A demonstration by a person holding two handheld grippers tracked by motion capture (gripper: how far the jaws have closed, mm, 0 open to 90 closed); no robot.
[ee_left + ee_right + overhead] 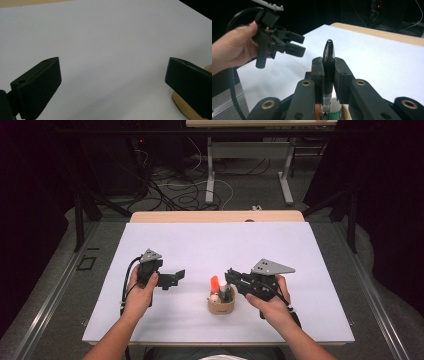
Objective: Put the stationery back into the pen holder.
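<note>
A small tan cup (221,307) stands on the white table sheet (210,245) near the front edge, holding an orange-capped marker (214,283) and other pens. My right gripper (229,276) hovers just above the cup's right side, shut on a black pen (328,53) that stands upright between its pads, lower end down in the cup beside a white, green-labelled tube (335,107). My left gripper (177,277) is held off the sheet left of the cup, jaws wide open with nothing between them (112,72). The cup's edge (180,106) sits behind its right jaw.
The wooden table edge (217,216) runs along the far side of the sheet. Beyond it lie floor cables (180,190) and a desk frame (250,155). From the right gripper view, the left hand and left gripper (298,45) sit up and to the left.
</note>
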